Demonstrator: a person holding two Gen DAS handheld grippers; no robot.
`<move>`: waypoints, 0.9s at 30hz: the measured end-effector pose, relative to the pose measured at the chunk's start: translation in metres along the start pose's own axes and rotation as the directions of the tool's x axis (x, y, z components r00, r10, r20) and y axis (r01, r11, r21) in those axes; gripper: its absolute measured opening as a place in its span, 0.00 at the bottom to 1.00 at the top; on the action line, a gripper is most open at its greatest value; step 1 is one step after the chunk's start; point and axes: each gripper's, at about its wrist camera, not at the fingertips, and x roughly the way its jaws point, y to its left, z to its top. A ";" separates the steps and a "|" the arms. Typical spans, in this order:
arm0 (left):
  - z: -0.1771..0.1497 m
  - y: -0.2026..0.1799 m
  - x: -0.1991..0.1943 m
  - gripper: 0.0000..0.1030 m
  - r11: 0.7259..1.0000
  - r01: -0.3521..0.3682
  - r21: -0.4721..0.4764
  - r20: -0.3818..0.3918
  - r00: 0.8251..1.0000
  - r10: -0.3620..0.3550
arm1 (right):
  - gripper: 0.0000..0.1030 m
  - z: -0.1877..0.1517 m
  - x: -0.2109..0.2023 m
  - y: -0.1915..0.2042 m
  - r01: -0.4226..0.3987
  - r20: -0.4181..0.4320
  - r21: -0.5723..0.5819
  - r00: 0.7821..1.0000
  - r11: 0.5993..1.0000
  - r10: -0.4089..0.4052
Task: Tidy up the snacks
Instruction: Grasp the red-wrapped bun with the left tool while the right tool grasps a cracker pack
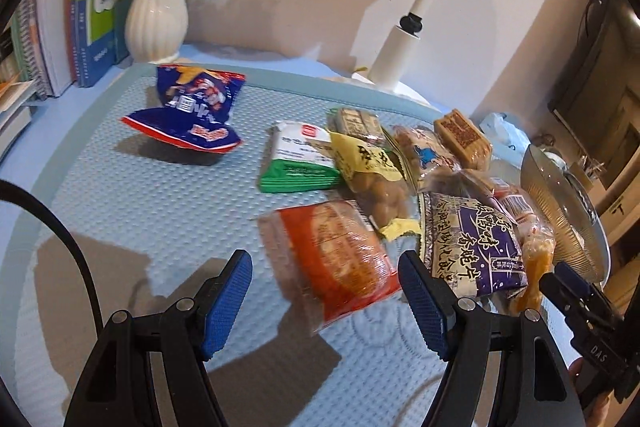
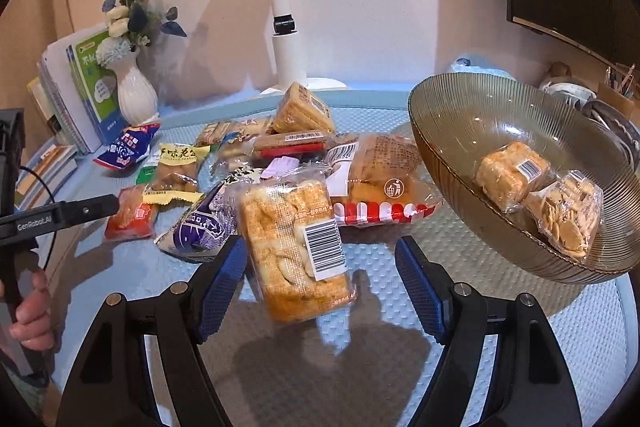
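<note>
Grippers tilted down, jaws apart: left gripper (image 1: 325, 291) over red packet (image 1: 336, 259), right gripper (image 2: 320, 279) over pastry pack (image 2: 294, 247).

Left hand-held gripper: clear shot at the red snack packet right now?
Probably yes. The left hand-held gripper stands open with the red snack packet lying flat on the mat between and just beyond its fingers. Nothing lies on top of it; the purple packet crowds only its right side.

A light-blue dimpled mat (image 1: 160, 211) covered the desk. On it lay a heap of snack packets (image 2: 280, 163) and a ribbed glass bowl (image 2: 448, 163); a white vase (image 1: 156, 23), books (image 1: 52, 39) and a lamp base (image 2: 316, 83) stood along the far edge.
</note>
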 end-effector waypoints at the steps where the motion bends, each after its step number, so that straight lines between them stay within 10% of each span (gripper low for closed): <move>1: 0.001 -0.002 0.002 0.71 1.000 0.002 0.001 -0.004 1.000 -0.002 | 0.74 0.000 0.002 0.000 -0.006 -0.009 0.001 1.000 1.000 0.006; 18: 0.002 -0.022 0.032 0.71 0.996 -0.064 0.066 -0.060 0.996 0.068 | 0.74 0.000 0.022 -0.008 -0.057 -0.096 0.057 0.993 0.997 0.062; 27: 0.001 -0.024 0.032 0.54 0.994 -0.072 0.078 -0.051 0.996 0.076 | 0.60 0.000 0.030 -0.004 -0.066 -0.133 0.042 0.989 0.997 0.071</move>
